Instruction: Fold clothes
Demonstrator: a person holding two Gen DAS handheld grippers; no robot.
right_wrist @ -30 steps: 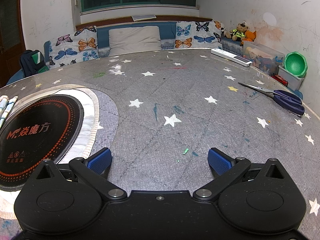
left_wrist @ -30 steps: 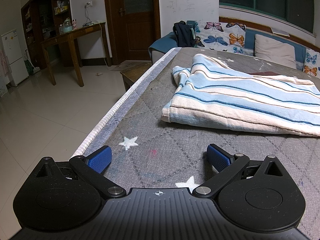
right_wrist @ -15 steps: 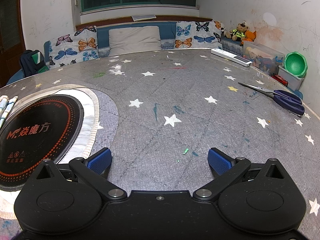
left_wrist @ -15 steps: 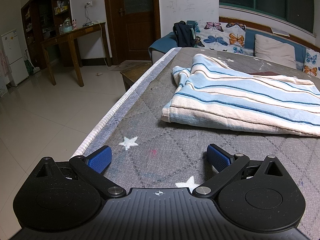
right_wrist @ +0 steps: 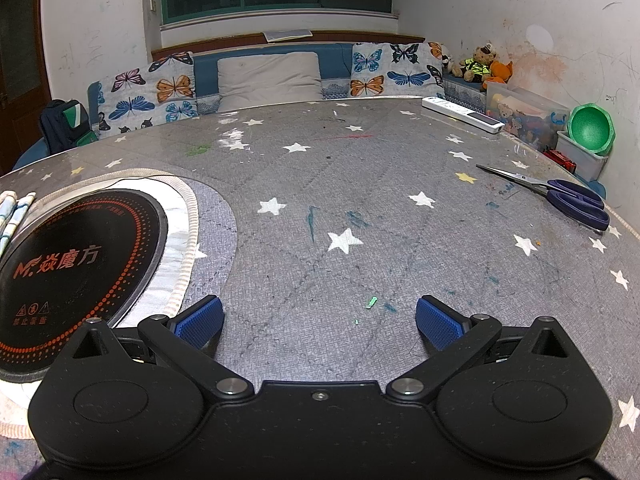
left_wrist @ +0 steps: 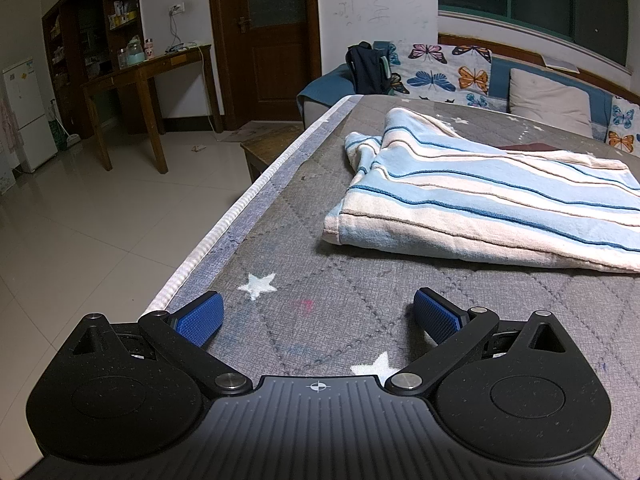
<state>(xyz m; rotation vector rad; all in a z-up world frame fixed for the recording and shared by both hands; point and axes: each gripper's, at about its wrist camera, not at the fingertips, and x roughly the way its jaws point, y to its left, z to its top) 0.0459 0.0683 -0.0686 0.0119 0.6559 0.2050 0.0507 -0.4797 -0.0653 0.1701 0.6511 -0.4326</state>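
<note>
A folded garment with pale blue and cream stripes [left_wrist: 480, 208] lies on the grey star-patterned table [left_wrist: 320, 280], ahead and to the right of my left gripper [left_wrist: 316, 316]. That gripper is open, low over the table near its left edge, nothing between its blue pads [left_wrist: 200, 318]. In the right wrist view only a sliver of the striped garment [right_wrist: 12, 216] shows at the far left edge. My right gripper [right_wrist: 318, 320] is open too, hovering over bare table [right_wrist: 360, 208] well away from the cloth.
A round black induction hob [right_wrist: 76, 264] is set in the table left of the right gripper. Purple-handled scissors [right_wrist: 568, 200] and a white power strip [right_wrist: 460, 114] lie at the right. The table's left edge [left_wrist: 224, 224] drops to a tiled floor. A cushioned bench [right_wrist: 272, 76] runs behind.
</note>
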